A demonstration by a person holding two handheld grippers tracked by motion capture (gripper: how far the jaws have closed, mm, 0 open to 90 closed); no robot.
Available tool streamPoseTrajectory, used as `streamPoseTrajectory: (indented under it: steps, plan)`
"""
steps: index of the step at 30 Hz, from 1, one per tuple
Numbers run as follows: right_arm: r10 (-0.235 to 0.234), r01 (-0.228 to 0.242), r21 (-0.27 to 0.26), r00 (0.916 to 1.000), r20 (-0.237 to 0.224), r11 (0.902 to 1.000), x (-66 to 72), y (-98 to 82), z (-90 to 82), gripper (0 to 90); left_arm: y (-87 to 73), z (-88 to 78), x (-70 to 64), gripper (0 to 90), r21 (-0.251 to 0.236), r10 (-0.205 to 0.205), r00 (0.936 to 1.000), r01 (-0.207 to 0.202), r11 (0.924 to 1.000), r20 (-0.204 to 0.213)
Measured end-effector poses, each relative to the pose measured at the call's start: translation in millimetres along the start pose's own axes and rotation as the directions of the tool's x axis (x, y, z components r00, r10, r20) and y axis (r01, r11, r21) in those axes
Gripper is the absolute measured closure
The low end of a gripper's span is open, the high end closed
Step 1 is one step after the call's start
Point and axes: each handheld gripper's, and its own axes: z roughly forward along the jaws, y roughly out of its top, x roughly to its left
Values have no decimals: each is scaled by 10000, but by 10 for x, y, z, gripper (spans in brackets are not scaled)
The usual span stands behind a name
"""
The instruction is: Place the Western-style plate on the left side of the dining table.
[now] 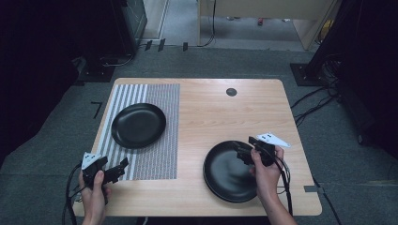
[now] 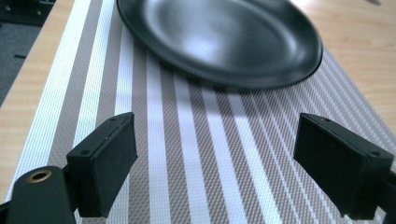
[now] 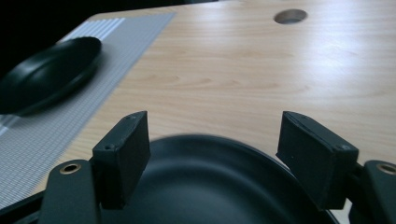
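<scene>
Now both grippers gape wide, gripping nothing.
Right gripper (image 1: 245,152) hovers over near black plate (image 1: 230,173) on bare wood, contact unclear; its near rim is cut off. Left gripper (image 1: 119,168) over striped placemat (image 1: 159,140), short of far black plate (image 1: 138,125).

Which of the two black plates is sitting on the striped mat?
The far-left black plate lies on the striped mat. The other plate rests on bare wood, under the right gripper.
</scene>
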Motion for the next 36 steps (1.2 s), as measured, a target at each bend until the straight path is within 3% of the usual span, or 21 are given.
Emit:
streamPoseTrajectory:
  steps: [1, 6, 8, 16, 25, 29, 36]
  plan:
    - [17, -16, -22, 9998, 208, 10000, -72, -74, -55, 251, -52, -14, 6, 128, -54, 72, 9997, -73, 10000, -241]
    - [221, -221, -3, 9990, 377, 9998, -224, -194, -156, 255, -99, -15, 16, 123, -71, 256, 9984, -260, 9996, -496]
    - [440, -443, 34, 9978, 505, 9990, -354, -271, -233, 255, -112, -8, 19, 119, -99, 468, 9962, -476, 9988, -729]
    - [898, -896, -68, 9904, 1053, 9960, -686, -393, -475, 259, -166, 38, 51, 110, 220, 679, 9926, -660, 9976, -1006]
    - [1125, -1163, 140, 9801, 1637, 9931, -970, -558, -626, 259, -182, 78, 37, 103, 500, 914, 9918, -872, 9949, -895]
    - [663, -790, 459, 9705, 2318, 9958, -1095, -641, -629, 269, -181, 97, 9, 103, 674, 1203, 9884, -1143, 9912, -926]
    - [636, -874, 818, 9642, 2576, 9928, -1171, -693, -596, 271, -177, 116, 8, 104, 973, 1304, 9886, -1229, 9876, -754]
